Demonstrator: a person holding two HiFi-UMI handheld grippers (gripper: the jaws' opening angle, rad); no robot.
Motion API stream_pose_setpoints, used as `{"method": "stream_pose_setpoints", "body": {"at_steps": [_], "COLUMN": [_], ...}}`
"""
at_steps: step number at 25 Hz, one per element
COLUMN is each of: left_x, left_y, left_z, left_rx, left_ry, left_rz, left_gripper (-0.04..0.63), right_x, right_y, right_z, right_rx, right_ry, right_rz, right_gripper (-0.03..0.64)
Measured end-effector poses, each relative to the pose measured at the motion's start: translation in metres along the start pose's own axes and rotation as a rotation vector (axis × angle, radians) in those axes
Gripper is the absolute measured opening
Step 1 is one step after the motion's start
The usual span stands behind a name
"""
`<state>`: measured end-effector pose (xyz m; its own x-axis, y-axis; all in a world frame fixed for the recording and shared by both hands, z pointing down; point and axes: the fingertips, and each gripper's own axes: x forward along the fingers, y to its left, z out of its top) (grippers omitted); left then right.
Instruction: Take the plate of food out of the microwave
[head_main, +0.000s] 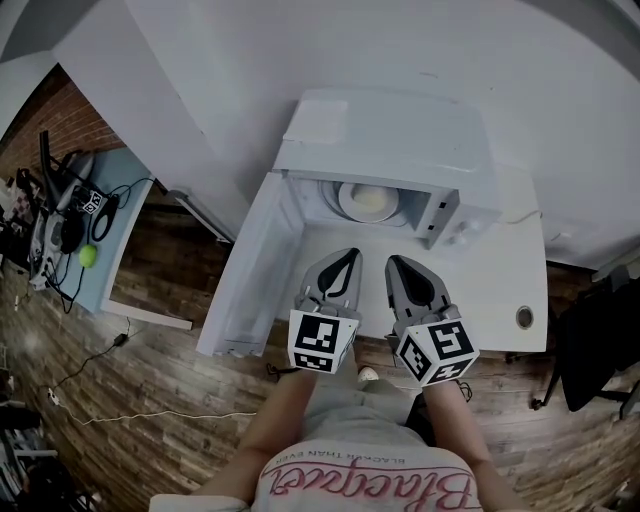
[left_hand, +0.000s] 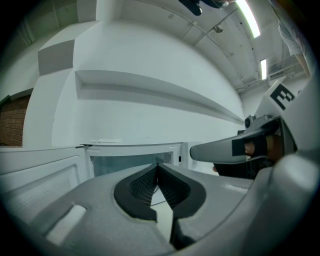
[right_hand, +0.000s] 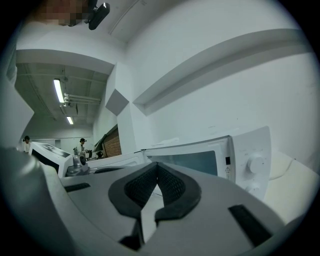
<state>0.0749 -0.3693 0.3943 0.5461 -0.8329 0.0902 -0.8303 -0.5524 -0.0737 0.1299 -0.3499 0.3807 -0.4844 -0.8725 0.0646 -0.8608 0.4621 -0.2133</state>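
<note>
Counted ahead of the tools: one white, boxy microwave (head_main: 385, 150), with one door (head_main: 250, 270) swung wide open off to the left of the left gripper (head_main: 349, 254). One round plate of food (head_main: 368, 200) inside the cavity, beyond both sets of tips and apart from them. Two grippers in all, each with one marker cube (head_main: 322, 340) at its rear.

Held side by side and nearly parallel over a white table (head_main: 500, 290), forearms reaching forward, noses aimed at the open cavity. Left gripper pressed together at the tips, pinching nothing. Right gripper (head_main: 392, 262) likewise closed tip to tip and empty.

Smooth grey plastic shells, with dark ribbed pads (left_hand: 142, 187) bowing outward and meeting at a point. Two round knobs (right_hand: 256, 164) on the panel ahead and right of the right gripper. Pale glossy plate, yellowish food at its middle.
</note>
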Motion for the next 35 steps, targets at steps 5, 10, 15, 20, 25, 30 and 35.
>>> {"method": "stream_pose_setpoints", "body": {"at_steps": [5, 10, 15, 20, 25, 30, 35], "left_x": [0.015, 0.033, 0.046, 0.058, 0.068, 0.077, 0.083], "left_y": [0.014, 0.025, 0.039, 0.054, 0.061, 0.068, 0.073], "left_z": [0.001, 0.002, -0.002, -0.008, -0.018, -0.022, -0.029], "left_rx": [-0.017, -0.021, -0.027, -0.042, -0.05, -0.073, -0.08], "left_ry": [-0.005, -0.006, 0.003, 0.01, 0.028, 0.03, 0.047], "left_rz": [0.002, -0.015, -0.025, -0.026, -0.049, -0.068, -0.072], "left_gripper": [0.007, 0.007, 0.007, 0.006, 0.007, 0.007, 0.006], "right_x": [0.015, 0.031, 0.049, 0.067, 0.084, 0.1, 0.112], "right_y": [-0.008, -0.022, -0.034, -0.057, -0.075, -0.092, -0.106], "right_z": [-0.002, -0.008, -0.017, -0.04, -0.064, -0.088, -0.119], "right_rx": [0.032, 0.077, 0.142, 0.408, 0.704, 0.792, 1.002], "right_ry": [0.019, 0.039, 0.06, 0.08, 0.065, 0.085, 0.087], "right_rz": [0.007, -0.016, -0.044, -0.102, -0.144, -0.234, -0.289], "right_gripper": [0.07, 0.153, 0.242, 0.239, 0.212, 0.197, 0.192]}}
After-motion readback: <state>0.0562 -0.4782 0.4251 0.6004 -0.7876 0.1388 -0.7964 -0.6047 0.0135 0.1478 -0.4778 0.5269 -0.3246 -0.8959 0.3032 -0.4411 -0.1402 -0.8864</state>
